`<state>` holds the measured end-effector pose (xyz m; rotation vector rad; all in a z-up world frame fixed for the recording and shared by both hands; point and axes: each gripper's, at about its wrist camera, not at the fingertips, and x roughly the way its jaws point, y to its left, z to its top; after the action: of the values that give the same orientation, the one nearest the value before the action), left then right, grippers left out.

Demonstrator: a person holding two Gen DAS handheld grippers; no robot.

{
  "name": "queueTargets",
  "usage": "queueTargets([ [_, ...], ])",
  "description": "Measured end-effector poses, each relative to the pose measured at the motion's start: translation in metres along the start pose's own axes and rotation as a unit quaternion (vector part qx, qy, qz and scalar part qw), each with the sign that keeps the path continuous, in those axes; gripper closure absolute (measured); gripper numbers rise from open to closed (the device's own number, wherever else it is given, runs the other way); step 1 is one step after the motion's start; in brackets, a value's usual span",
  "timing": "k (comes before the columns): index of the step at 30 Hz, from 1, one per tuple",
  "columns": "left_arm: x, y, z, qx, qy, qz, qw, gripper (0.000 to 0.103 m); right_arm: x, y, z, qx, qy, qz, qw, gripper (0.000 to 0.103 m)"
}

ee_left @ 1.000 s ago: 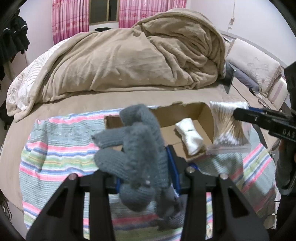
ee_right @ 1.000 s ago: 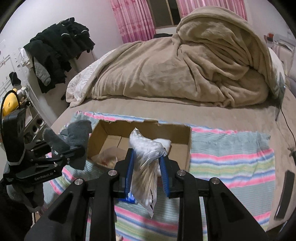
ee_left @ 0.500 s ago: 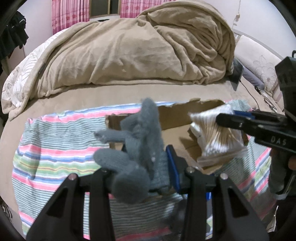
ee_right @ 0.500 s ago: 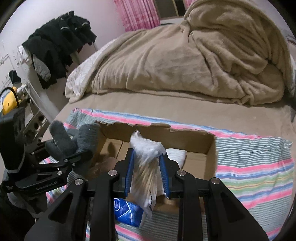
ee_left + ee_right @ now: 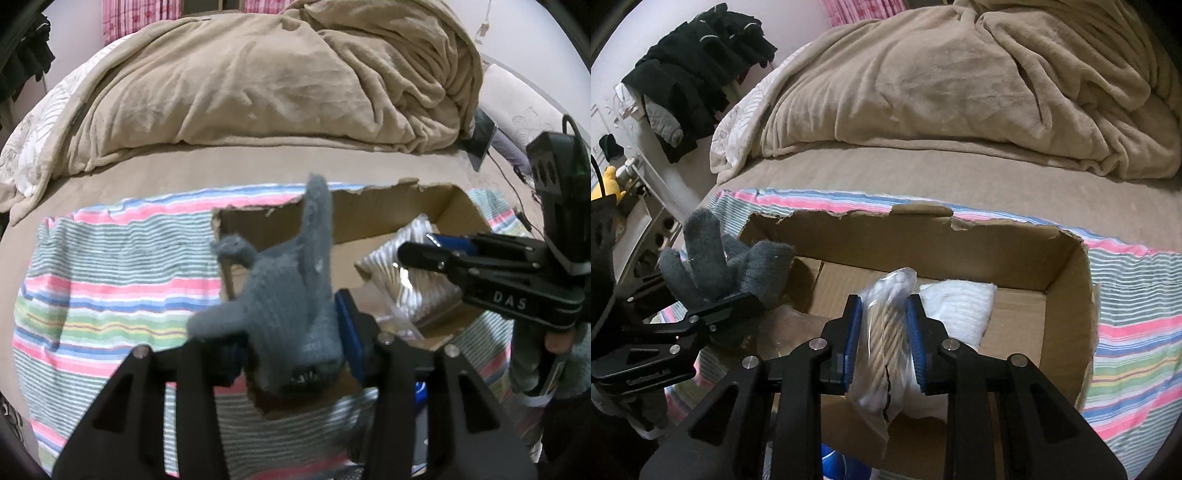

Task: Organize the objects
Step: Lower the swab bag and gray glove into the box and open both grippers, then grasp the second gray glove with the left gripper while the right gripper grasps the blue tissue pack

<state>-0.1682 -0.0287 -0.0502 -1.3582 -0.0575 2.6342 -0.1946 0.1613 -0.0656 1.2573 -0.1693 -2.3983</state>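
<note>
Two loads in hand: each hand-held gripper carries one item over the cardboard box [image 5: 1067,266], so neither is stowed yet.
Right hand-held gripper [image 5: 882,343]: clamped on the bag of cotton swabs [image 5: 886,332], its blue pads pressing both flanks; the bag hangs inside the box opening, above the floor of the box.
Left hand-held gripper [image 5: 291,350]: clamped on the grey knit glove [image 5: 288,295], which sticks up with fingers splayed, at the left wall of the box.
Already in the box: a white folded cloth [image 5: 960,306] lies on the bottom toward the right, and some clear plastic sits at the left; I cannot tell what it holds.
Left to do: by my judgement, both releases, swabs first since they are deepest in; a blue item [image 5: 831,461] shows below the near wall, outside the box.
Box edges: the far wall is torn and ragged, the right wall stands tall just beside the swab bag's path.
Open room: bare cardboard floor between the cloth and the left wall looks wide enough for both items.
Surroundings: the box rests on a striped towel [image 5: 110,280] on the bed, with the heaped beige blanket [image 5: 258,81] well behind.
</note>
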Motion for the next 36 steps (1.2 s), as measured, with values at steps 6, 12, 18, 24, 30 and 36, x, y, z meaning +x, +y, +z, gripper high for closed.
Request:
queueTargets([
  [6, -0.017, 0.0, -0.001, -0.011, -0.011, -0.001, 0.9999, 0.043, -0.012, 0.003, -0.001, 0.008, -0.007, -0.004, 1.0, 0.042],
  [12, -0.04, -0.002, -0.006, -0.015, -0.026, 0.006, 0.9996, 0.042, -0.036, 0.006, -0.004, 0.011, -0.026, -0.009, 1.0, 0.034],
  [18, -0.055, -0.01, -0.016, -0.013, -0.027, 0.008, 0.9995, 0.042, -0.058, 0.013, -0.017, 0.009, -0.032, -0.008, 0.999, 0.034],
  [24, -0.068, -0.016, -0.032, -0.012, -0.026, 0.008, 0.9996, 0.041, -0.077, 0.016, -0.031, 0.012, -0.034, -0.009, 0.999, 0.034],
  [30, -0.073, -0.022, -0.049, -0.013, -0.017, 0.005, 0.9998, 0.041, -0.091, 0.016, -0.046, 0.017, -0.036, -0.011, 0.999, 0.034],
  [36, -0.071, -0.024, -0.067, -0.033, -0.005, -0.005, 0.9994, 0.029, -0.094, 0.012, -0.063, 0.021, -0.027, -0.014, 0.999, 0.034],
])
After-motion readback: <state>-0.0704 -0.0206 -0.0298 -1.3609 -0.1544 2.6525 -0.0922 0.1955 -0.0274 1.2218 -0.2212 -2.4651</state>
